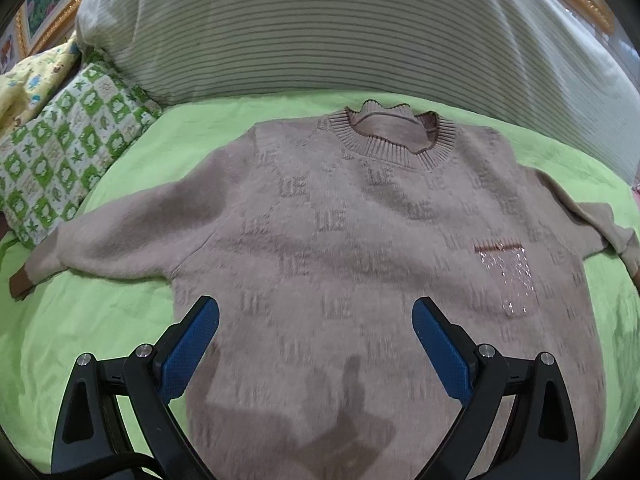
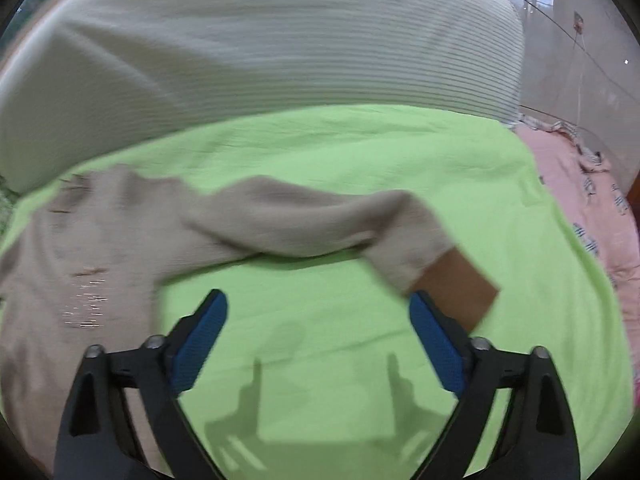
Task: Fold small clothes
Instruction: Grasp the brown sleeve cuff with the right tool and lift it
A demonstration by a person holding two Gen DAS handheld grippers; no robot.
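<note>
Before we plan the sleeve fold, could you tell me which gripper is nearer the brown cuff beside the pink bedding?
Right. The right gripper hangs open beside that brown cuff; the left gripper is open over the sweater's body.

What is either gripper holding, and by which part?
Nothing: the left gripper and right gripper are open above the sweater, the right's fingers near its brown cuff.

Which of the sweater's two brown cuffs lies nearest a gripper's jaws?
The brown cuff beside the right gripper, touching its open jaws' right pad in view. The other cuff lies far left of the left gripper.
</note>
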